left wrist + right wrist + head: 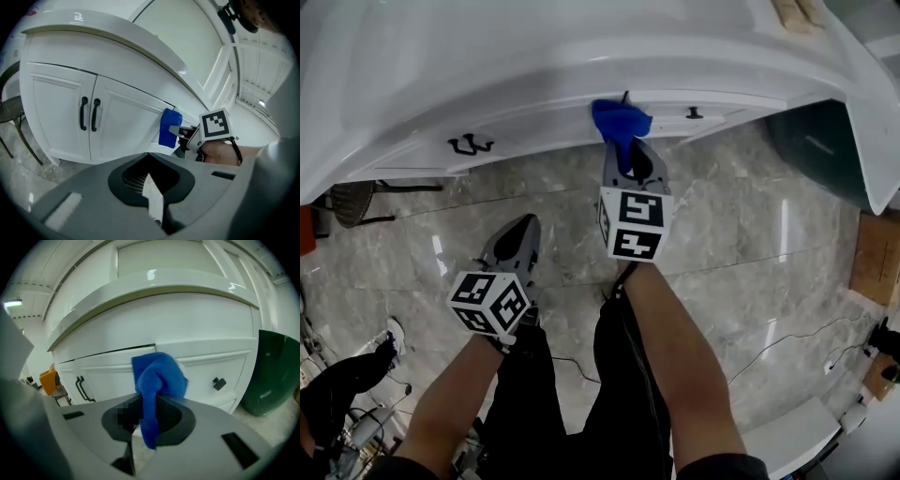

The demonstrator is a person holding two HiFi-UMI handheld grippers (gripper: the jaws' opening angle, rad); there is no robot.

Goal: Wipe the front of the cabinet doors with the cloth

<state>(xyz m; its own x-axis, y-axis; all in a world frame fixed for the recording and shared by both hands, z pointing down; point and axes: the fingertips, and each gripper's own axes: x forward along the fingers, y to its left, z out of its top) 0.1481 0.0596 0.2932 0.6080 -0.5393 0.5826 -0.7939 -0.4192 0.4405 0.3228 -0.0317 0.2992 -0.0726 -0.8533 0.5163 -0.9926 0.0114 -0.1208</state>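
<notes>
The white cabinet (534, 117) fills the top of the head view, and its two doors carry paired black handles (89, 114). My right gripper (625, 152) is shut on a bunched blue cloth (619, 120). The cloth sits at the cabinet front, between the handles (470, 144) and a small black knob (694, 113). In the right gripper view the cloth (157, 378) hangs out of the jaws in front of the white panel. My left gripper (518, 228) is shut and empty, lower and to the left over the floor, away from the cabinet.
A dark green bin (276, 376) stands right of the cabinet. A black chair (347, 202) and an orange object (49, 379) lie to the left. Cables (787, 342) run over the grey marble floor, with cardboard (874, 258) at the right edge.
</notes>
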